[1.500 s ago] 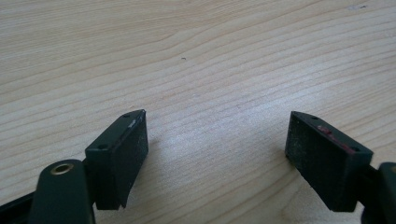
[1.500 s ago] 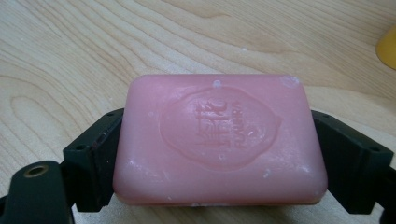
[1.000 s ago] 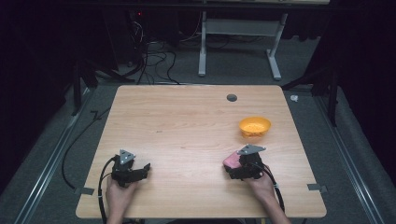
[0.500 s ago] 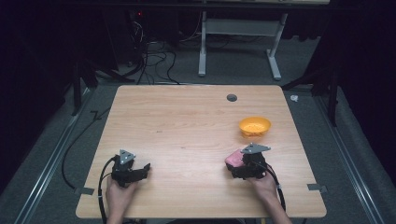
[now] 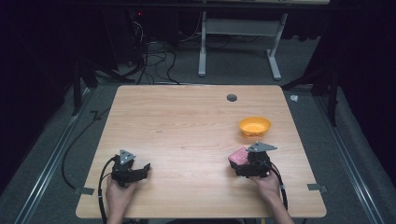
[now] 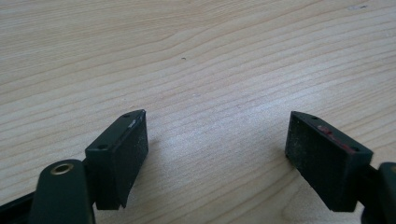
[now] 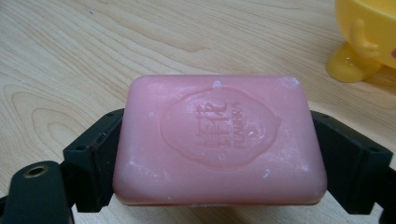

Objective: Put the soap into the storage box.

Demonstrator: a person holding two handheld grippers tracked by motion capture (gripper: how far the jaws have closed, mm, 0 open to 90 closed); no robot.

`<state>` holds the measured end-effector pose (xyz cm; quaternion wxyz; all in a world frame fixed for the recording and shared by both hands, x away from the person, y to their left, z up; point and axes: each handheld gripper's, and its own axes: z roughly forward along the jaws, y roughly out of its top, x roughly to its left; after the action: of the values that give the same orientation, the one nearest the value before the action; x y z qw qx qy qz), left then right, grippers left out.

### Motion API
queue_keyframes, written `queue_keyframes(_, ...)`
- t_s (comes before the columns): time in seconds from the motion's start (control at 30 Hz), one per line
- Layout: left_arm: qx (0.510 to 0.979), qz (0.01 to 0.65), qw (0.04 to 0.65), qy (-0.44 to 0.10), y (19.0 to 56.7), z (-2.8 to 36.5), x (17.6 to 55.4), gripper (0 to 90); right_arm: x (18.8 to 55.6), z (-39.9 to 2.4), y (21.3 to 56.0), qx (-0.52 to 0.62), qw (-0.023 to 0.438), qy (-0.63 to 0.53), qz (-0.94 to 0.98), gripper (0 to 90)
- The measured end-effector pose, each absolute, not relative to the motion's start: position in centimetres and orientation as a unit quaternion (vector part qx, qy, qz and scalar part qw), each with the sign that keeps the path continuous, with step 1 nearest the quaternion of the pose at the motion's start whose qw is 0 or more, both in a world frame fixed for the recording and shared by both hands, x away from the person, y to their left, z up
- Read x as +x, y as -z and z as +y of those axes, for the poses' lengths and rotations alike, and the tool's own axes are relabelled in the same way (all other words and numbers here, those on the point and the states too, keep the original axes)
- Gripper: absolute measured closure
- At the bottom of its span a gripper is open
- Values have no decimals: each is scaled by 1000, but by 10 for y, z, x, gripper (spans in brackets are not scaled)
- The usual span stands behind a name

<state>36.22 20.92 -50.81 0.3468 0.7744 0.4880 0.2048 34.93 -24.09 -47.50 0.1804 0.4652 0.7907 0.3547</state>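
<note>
Since a second ago your right gripper (image 5: 239,164) has shifted slightly nearer and to the right with the soap (image 5: 237,155); the left gripper (image 5: 140,170) and bowl (image 5: 254,126) are where they were.

State now:
- Right tongs: clamped on the soap (image 7: 219,140), one jaw on each short end. Bar lies flat between them, stamped face up, grip about mid-height.
- Left tongs: spread wide, nothing between them, bare table (image 6: 196,60) ahead. The gripper sits at the near left of the table, well apart from the soap.
- Soap sits near right on the table, just near-left of the yellow bowl, which shows a small foot (image 7: 348,63) in the right gripper view. I cannot tell whether the bar rests on the wood or is just off it.

Judgement: the step in hand looks like carrying the bar to the bowl.

To do it well:
- Keep the squeeze steady; the bar looks smooth and could slide out endways if you ease off or tilt it.
- Lift straight up first so the bar clears the bowl's rim.
- Travel far and right, level.
- Centre over the bowl, lower, then release.
- Leave the left gripper parked.
</note>
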Motion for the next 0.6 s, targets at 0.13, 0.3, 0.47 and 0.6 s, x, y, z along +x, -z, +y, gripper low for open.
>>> queue_keyframes(0.13,774,488,347,-205,508,209,362,216,349,-245,474,472,180,-355,786,135)
queue_keyframes(0.3,775,488,346,-205,508,209,362,215,348,-251,472,482,182,-360,778,135)
queue_keyframes(0.47,775,488,346,-205,508,209,362,216,347,-258,469,490,188,-363,770,135)
queue_keyframes(0.6,775,488,346,-205,508,209,362,216,348,-264,468,497,193,-363,764,135)
